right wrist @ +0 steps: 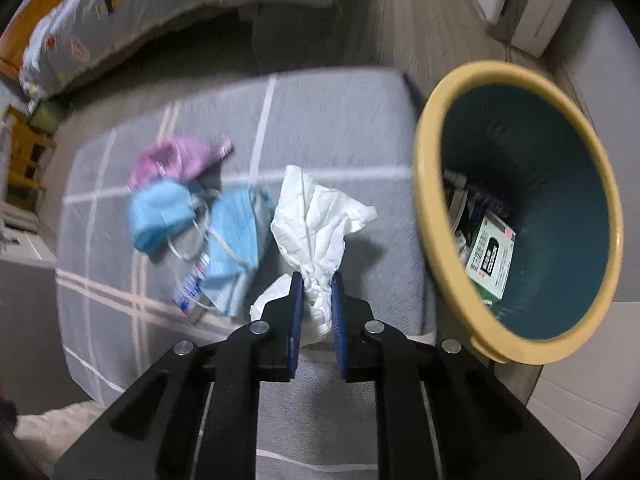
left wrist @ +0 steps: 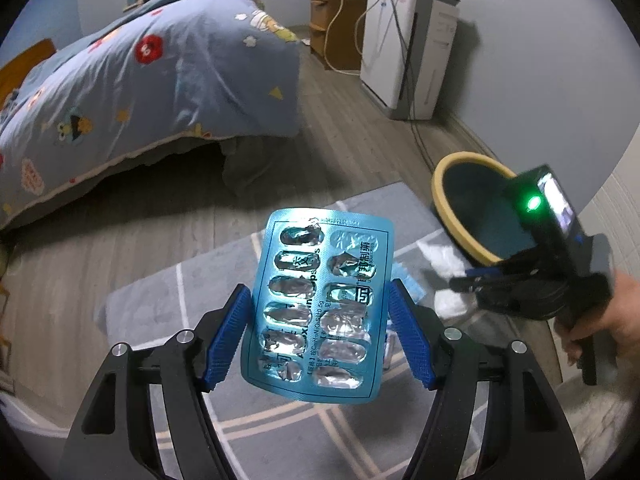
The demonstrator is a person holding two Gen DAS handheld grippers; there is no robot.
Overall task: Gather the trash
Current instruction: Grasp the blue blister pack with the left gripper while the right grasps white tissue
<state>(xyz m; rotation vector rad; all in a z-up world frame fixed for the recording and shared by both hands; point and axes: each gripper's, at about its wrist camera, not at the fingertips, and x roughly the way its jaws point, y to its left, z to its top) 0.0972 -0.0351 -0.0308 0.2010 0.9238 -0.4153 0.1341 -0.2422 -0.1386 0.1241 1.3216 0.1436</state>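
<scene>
A blue foil blister pack (left wrist: pixel 316 312), its pockets burst, stands upright between the blue pads of my left gripper (left wrist: pixel 318 289), which is shut on its two long edges above the grey mat (left wrist: pixel 280 420). My right gripper (right wrist: pixel 316 280) points steeply down and is shut on the twisted lower end of a crumpled white tissue (right wrist: pixel 316 216) over the mat (right wrist: pixel 340 120). A teal bin with a yellow rim (right wrist: pixel 428 184) stands just right of the mat, with a green and white box (right wrist: pixel 490 260) inside. In the left wrist view the right gripper (left wrist: pixel 464 278) hangs beside the bin's rim (left wrist: pixel 440 200).
On the mat left of the tissue lie two blue face masks (right wrist: pixel 160 212), a purple crumpled item (right wrist: pixel 176 160) and a small printed wrapper (right wrist: pixel 192 284). A bed with a blue quilt (left wrist: pixel 140 80) stands beyond the mat. A white appliance (left wrist: pixel 400 48) with cables stands by the far wall.
</scene>
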